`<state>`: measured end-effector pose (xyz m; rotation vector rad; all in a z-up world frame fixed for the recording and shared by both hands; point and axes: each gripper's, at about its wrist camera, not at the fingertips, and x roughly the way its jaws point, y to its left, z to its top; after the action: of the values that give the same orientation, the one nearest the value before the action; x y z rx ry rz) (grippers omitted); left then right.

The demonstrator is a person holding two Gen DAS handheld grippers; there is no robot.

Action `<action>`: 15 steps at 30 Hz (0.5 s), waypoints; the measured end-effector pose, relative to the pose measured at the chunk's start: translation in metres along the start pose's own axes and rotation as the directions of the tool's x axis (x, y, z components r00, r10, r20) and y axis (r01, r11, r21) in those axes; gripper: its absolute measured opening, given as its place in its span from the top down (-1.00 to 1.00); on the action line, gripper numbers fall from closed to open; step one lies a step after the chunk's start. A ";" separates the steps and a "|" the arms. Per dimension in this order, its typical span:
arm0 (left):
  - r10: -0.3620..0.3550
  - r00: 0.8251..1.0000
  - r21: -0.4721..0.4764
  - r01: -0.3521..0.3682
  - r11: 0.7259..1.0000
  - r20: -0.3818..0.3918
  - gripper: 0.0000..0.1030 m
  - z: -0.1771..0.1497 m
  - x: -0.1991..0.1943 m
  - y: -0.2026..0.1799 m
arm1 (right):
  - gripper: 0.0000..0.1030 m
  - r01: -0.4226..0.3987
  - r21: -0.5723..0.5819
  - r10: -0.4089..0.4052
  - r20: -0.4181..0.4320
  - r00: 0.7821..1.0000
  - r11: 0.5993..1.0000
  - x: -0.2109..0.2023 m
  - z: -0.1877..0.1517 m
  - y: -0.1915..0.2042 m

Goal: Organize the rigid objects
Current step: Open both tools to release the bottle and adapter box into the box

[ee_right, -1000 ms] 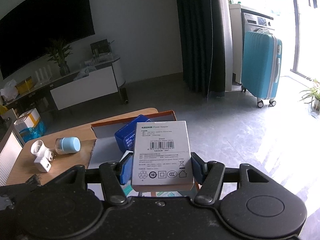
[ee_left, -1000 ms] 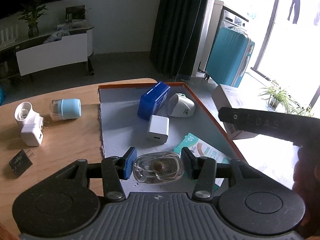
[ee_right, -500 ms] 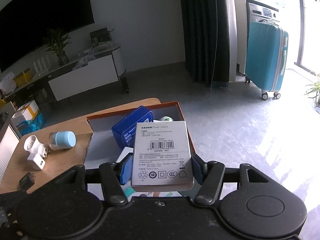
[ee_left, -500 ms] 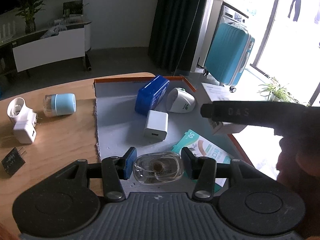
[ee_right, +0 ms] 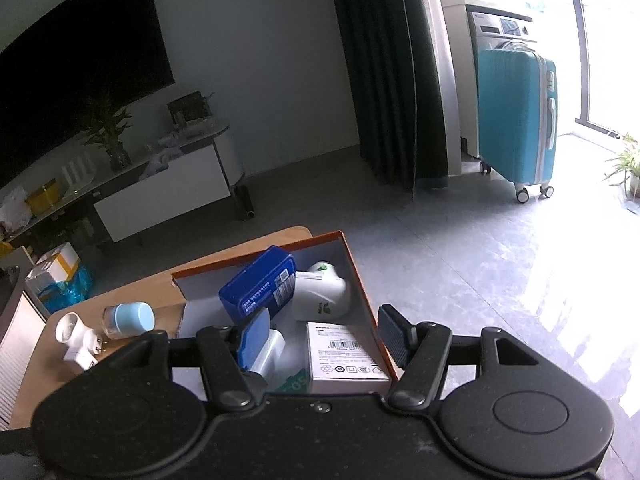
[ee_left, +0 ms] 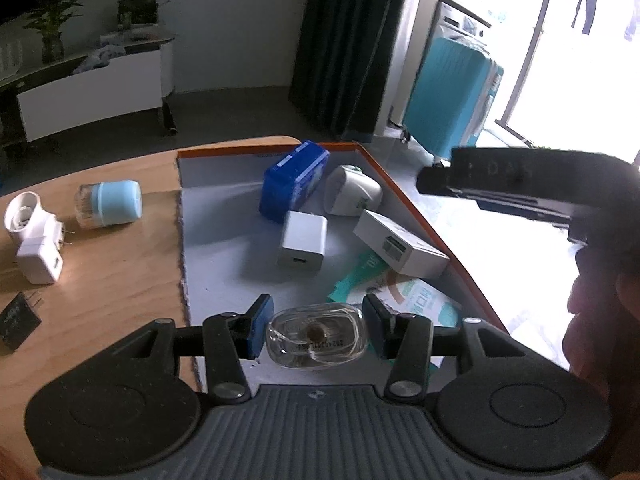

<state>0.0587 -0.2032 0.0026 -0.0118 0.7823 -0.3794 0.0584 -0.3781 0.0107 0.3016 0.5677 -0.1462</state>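
Left wrist view: left tool (ee_left: 314,330) clamped on a clear glass bottle (ee_left: 316,335), pads pressed to its two narrow ends, low in the frame, hovering over the near end of the orange-rimmed box (ee_left: 408,204). Looks hard, smooth and slippery, probably fragile and a bit weighty for its size; best held just as now, across the short ends, and set down gently rather than dropped. Up in the box at centre frame: blue case (ee_left: 294,184), white rounded gadget (ee_left: 350,194), white charger cube (ee_left: 302,244), and a white adapter carton (ee_left: 400,246) lying flat against the right wall, over a teal leaflet (ee_left: 400,292). Carton stiff, light, easy by its long sides. Left on the desk (ee_left: 112,280), at the left edge: blue-capped jar (ee_left: 108,204), white plugs (ee_left: 34,240), dark plug (ee_left: 18,320). Right wrist view: right tool (ee_right: 322,334) spread wide, nothing between the pads, carton (ee_right: 346,358) resting in the box below. Half a second back, that carton sat gripped between those pads; now released, lying inside. Bottle grip on the left unchanged.
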 end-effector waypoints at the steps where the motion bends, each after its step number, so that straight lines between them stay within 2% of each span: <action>1: -0.011 1.000 -0.005 0.011 1.000 -0.006 0.03 0.000 0.001 0.000 | -0.43 -0.002 -0.002 0.002 0.002 1.000 1.000 -0.001 -0.001 0.001; 3: -0.039 0.999 -0.013 0.039 0.999 -0.016 0.05 0.000 0.002 0.000 | -0.43 -0.007 -0.007 0.007 0.006 1.000 1.000 -0.003 -0.001 0.001; 5: -0.014 1.000 -0.005 0.014 1.000 -0.011 -0.25 0.000 0.000 -0.001 | -0.44 -0.011 -0.013 0.011 0.011 1.000 1.000 -0.005 -0.001 0.001; 7: -0.005 1.000 -0.001 0.005 1.000 0.001 -0.31 0.001 -0.004 -0.001 | -0.49 -0.011 -0.021 0.011 0.017 1.000 1.000 -0.007 -0.002 0.002; 10: 0.032 0.999 -0.004 -0.032 0.999 0.008 -0.55 0.004 -0.008 0.001 | -0.50 -0.013 -0.036 0.014 0.027 1.000 0.999 -0.011 -0.003 0.005; 15: 0.088 0.996 -0.025 -0.087 0.996 0.014 -0.70 0.008 -0.017 0.013 | -0.54 -0.018 -0.061 0.022 0.058 0.998 0.998 -0.023 -0.005 0.012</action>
<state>0.0571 -0.1865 0.0177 -0.0030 0.7699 -0.2863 0.0394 -0.3634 0.0224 0.2439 0.5103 -0.1182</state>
